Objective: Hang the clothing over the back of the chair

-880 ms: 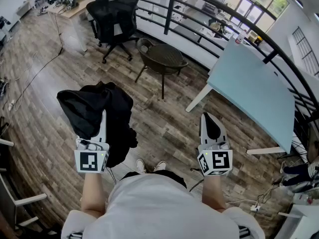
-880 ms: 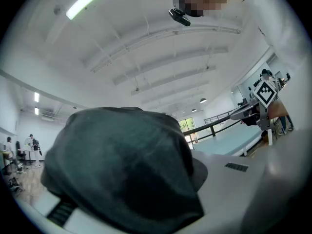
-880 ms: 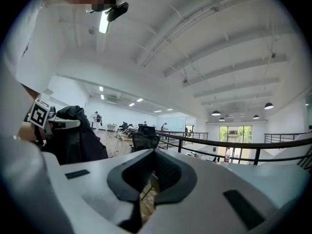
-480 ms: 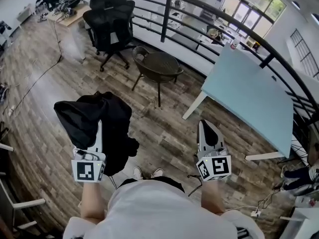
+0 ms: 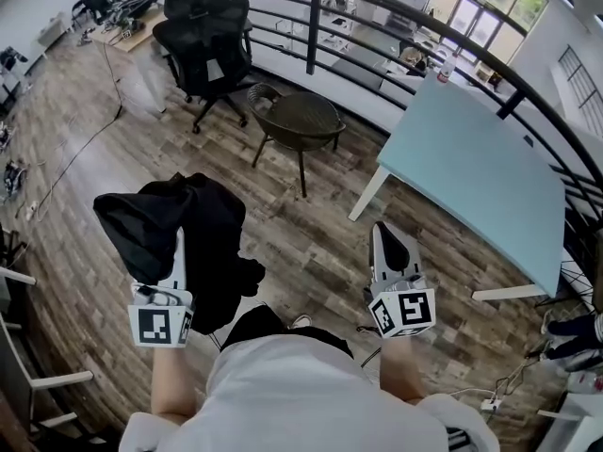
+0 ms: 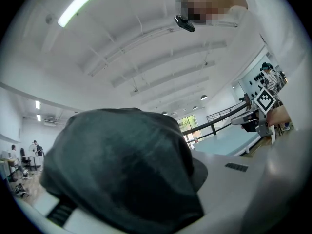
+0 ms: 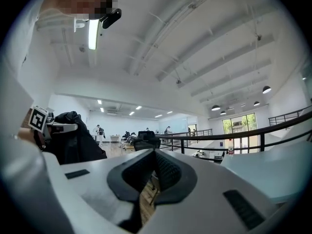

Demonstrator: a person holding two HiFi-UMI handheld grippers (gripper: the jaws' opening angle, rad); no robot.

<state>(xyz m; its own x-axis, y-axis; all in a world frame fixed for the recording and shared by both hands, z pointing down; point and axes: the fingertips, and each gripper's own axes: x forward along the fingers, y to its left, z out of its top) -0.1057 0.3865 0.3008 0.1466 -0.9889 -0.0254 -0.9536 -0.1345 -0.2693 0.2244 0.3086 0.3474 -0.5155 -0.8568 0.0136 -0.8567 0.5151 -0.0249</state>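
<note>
A black garment (image 5: 184, 229) hangs bunched in the air at the left of the head view, and my left gripper (image 5: 179, 245) is shut on it, its tips buried in the cloth. The same dark cloth (image 6: 126, 165) fills the left gripper view and hides the jaws. My right gripper (image 5: 385, 235) is held level at the right, shut, with nothing in it; its dark pads (image 7: 165, 167) meet at the tip. A brown wicker chair (image 5: 300, 121) stands ahead on the floor. A black office chair (image 5: 203, 40) stands farther back left.
A light blue table (image 5: 471, 172) stands at the right, near the wicker chair. A dark curved railing (image 5: 377, 26) runs behind both chairs. A cable (image 5: 75, 149) trails over the wooden floor at the left. Desks with gear stand at the far left.
The person has stepped forward, a dark trouser leg now showing below. Both grippers sit slightly lower and more to the left in view. The garment stays in the left gripper.
</note>
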